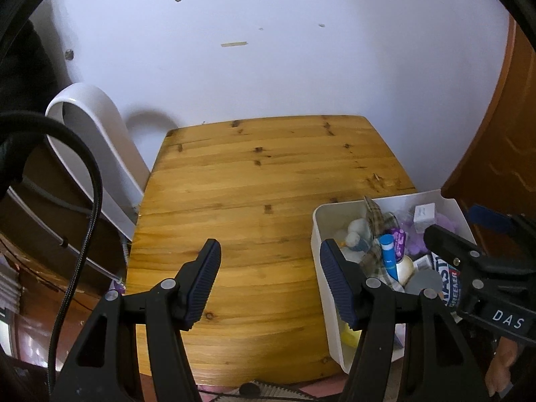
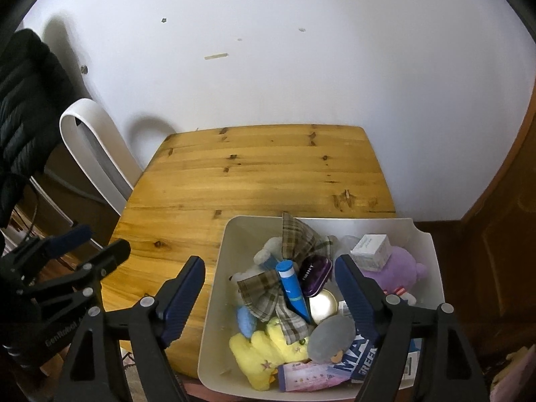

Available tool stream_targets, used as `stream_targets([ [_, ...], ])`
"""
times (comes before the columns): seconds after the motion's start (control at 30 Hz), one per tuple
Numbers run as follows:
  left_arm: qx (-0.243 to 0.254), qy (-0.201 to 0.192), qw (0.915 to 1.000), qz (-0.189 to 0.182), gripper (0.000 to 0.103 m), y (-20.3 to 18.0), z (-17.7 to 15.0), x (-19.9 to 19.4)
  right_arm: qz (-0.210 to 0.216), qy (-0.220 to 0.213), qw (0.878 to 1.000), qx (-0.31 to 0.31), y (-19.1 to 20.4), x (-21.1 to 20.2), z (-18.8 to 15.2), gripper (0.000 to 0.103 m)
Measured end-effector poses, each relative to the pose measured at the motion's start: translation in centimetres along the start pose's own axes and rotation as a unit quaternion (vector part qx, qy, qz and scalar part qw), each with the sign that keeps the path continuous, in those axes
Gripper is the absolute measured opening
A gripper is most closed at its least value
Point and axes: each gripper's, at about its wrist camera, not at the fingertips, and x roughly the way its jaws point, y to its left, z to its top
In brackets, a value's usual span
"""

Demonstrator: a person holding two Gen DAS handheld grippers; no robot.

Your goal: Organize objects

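**Full bin sitting at the table's near right corner**

Only the right wrist view is showing the yellow plush (image 2: 264, 355) at the white plastic bin's (image 2: 214, 288) six o'clock. The right gripper (image 2: 271, 298) is hovering released over the plaid cloth (image 2: 294, 238) and blue tube (image 2: 291, 284). The left gripper (image 1: 271, 278) is hanging released, empty, over the knotty pine table (image 1: 261, 174), its right finger blocking part of the bin.

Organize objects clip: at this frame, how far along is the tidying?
Looks nearly or fully done: the wooden table carries only the white bin, which holds the plaid cloth, blue tube, yellow plush, purple plush and small white box. Nothing in hand: left gripper and right gripper are open, empty. Nothing visible remains outside.
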Motion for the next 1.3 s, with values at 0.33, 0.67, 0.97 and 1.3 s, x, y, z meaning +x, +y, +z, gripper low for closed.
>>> stream_targets([
  [0.33,-0.027,0.015,0.9995,0.010,0.069,1.0,-0.2,0.6,-0.018,-0.024,1.000,0.006,0.5,-1.4,-0.1,0.081],
  [0.67,-0.043,0.002,0.9980,0.046,0.070,1.8,0.3,-0.1,-0.027,-0.046,0.999,0.005,0.7,-2.3,0.5,0.081],
  [0.97,-0.058,-0.009,0.9966,0.059,0.070,2.4,0.4,-0.8,-0.025,-0.054,0.998,0.011,0.5,-2.8,0.6,0.081],
  [1.3,-0.054,-0.008,0.9970,0.054,0.070,2.1,0.4,-0.5,-0.024,-0.046,0.999,0.013,0.6,-2.4,0.3,0.081],
])
